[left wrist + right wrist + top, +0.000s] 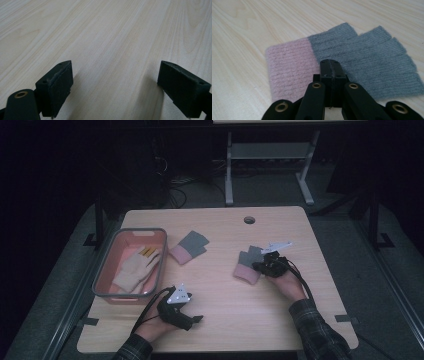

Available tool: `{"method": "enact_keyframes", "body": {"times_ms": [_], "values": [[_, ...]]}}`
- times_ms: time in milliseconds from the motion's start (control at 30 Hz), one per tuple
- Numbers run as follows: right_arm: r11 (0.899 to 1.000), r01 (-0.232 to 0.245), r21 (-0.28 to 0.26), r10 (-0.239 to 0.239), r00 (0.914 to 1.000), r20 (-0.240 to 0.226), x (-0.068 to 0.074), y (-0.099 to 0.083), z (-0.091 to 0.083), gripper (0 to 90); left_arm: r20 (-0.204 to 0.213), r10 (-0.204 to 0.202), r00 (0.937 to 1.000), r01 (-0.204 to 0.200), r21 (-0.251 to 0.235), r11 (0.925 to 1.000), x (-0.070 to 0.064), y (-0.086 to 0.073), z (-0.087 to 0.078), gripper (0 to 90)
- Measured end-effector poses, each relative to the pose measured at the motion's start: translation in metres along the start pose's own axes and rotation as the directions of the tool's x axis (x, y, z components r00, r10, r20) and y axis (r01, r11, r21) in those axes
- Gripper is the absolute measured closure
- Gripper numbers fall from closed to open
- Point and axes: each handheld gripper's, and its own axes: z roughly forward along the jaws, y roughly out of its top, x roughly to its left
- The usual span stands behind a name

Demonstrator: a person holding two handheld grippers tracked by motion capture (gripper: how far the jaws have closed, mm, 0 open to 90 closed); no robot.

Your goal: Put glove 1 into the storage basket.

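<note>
Grey-and-pink glove (pixel 342 62) lies flat on the table (pixel 220 315), right of centre, just ahead of the right gripper (pixel 330 65). That gripper's jaws are pressed together over the glove's near edge; I can't tell whether any knit is pinched between them or they just sit on top.

Risks, as I judge them:
- If it's a thin pinch of one layer only, a lift likely stretches the knit and it slips out.
- If nothing is caught, the jaws drag the glove across the smooth laminate and bunch it.
- A limp glove dangling from one edge could snag the bin rim on the way in.

Material: soft ribbed knit, fuzzy, pink cuff, grey stubby fingers, floppy, no stiffness.

Matching glove (pixel 188 247) lies near the bin (pixel 107 265), well apart from the first. Bin is pink plastic with grey rim, holding a beige glove (pixel 134 270).

Left gripper (pixel 115 87) sits low over bare wood-grain tabletop, jaws wide apart, nothing between them.
</note>
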Motion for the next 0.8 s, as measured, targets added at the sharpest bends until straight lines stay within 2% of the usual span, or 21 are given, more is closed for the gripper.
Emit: {"method": "enact_keyframes", "body": {"times_ms": [233,433,667,800], "values": [[1.0,0.009,0.027,-0.009,0.9999,0.008,-0.003,0.003,0.009,90.0,-0.001,0.001,1.0,-0.001,-0.001,1.0,0.0,0.0,0.0,12.3],[0.999,0.004,0.041,-0.004,1.0,0.0,-0.002,0.002,0.009,90.0,0.0,0.001,1.0,-0.001,-0.002,1.0,0.0,0.0,0.0,12.3],[0.999,0.011,0.051,-0.01,0.9998,-0.017,0.009,-0.006,0.001,90.0,0.0,0.001,1.0,-0.001,-0.002,1.0,0.0,0.0,0.0,12.3],[0.997,0.035,0.062,-0.033,0.9992,-0.023,0.019,-0.011,-0.005,90.0,0.0,-0.001,1.0,0.001,-0.001,1.0,0.0,0.0,0.0,12.3]]}}
